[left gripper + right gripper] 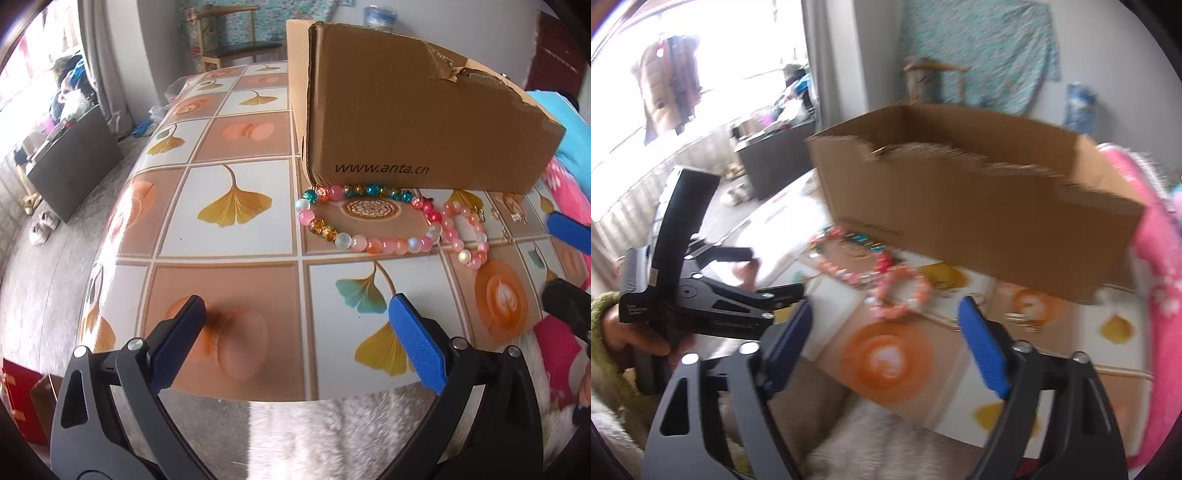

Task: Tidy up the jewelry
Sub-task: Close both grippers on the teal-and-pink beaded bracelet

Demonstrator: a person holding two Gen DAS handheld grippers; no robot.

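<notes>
Both claws stand open and empty: left claw (295,306), right claw (886,314). The bead bracelets (373,221) wait beside the cardboard box (424,122); next comes a grasp.

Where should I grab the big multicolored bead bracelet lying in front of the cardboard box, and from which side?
Take the big bracelet on its near arc of pink and white beads, coming from above on the side away from the cardboard box. It lies flat, its far beads sit close against the box, and its right end meets the small pink bracelet. One finger inside the loop, one outside.
</notes>
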